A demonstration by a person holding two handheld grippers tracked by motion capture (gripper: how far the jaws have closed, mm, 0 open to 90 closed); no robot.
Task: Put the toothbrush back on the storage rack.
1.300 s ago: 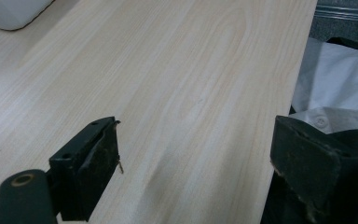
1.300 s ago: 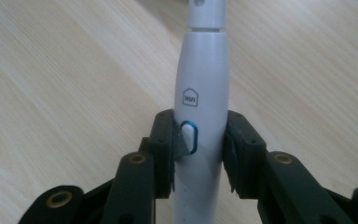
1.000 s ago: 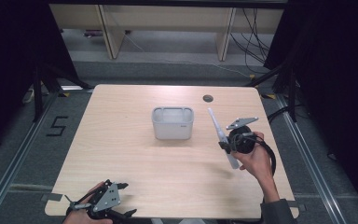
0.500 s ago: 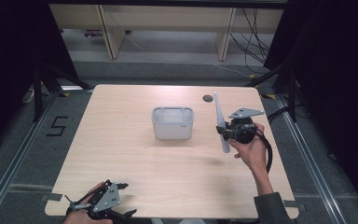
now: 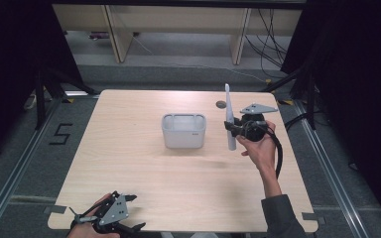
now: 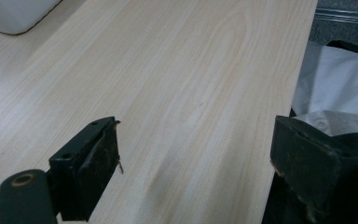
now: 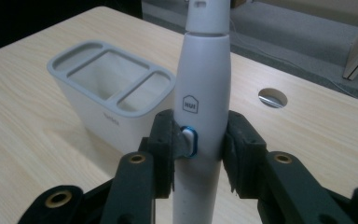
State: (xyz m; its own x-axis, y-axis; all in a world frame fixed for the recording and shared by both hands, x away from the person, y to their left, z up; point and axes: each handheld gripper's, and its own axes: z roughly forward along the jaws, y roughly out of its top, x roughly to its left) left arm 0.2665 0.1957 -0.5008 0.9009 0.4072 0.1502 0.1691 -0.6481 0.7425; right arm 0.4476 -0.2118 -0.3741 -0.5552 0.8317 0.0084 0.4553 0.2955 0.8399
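Now the right gripper (image 5: 234, 128), clamped on the toothbrush (image 5: 229, 116), has stood it upright beside the holder (image 5: 183, 131) at frame centre, ready to insert; left gripper (image 5: 106, 218) idles open

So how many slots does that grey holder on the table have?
3. The holder has a narrow slot along its far left edge, a wide one in the middle, and a narrow one nearest the toothbrush that the right gripper holds.

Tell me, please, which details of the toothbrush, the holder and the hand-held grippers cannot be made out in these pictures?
- Electric toothbrush: its head is cut off by the top edge of the right gripper view; in the high view it is too small to tell.
- Holder: the compartment floors are hidden by its walls.
- Left hand-held gripper: partly cut off by the high view's bottom edge.
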